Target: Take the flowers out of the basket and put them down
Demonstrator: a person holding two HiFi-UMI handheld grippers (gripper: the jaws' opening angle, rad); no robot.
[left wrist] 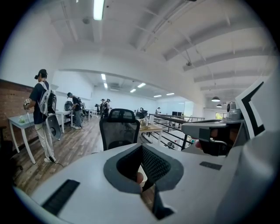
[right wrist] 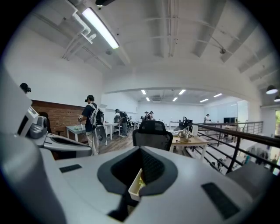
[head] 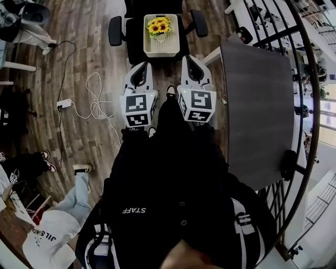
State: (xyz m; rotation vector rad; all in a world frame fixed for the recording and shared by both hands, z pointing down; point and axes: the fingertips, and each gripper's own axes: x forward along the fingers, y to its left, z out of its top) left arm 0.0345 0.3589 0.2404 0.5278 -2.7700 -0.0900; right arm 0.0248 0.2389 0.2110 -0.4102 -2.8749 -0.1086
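Bright ceiling strip lights (right wrist: 99,27), strong fisheye bending (black vignetted corners), soft shadows

Dark plank floor (head: 79,47) with a white cable (head: 95,105) looped across it; grey table (head: 257,110) beside a black railing (head: 310,89); black mesh chair (left wrist: 119,131); brick wall (right wrist: 54,114), pale ribbed ceiling (right wrist: 183,43), strip lights (right wrist: 99,28) lit.

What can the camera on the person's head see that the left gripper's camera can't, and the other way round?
Only the head view: the yellow flowers from above, the white cable looped on the floor, and the square markers on top of the grippers.
Only the left gripper view: the ceiling lights and a standing person with a backpack beside a desk.
Both: the black office chair, the wooden floor, and the left gripper itself, jaws together.
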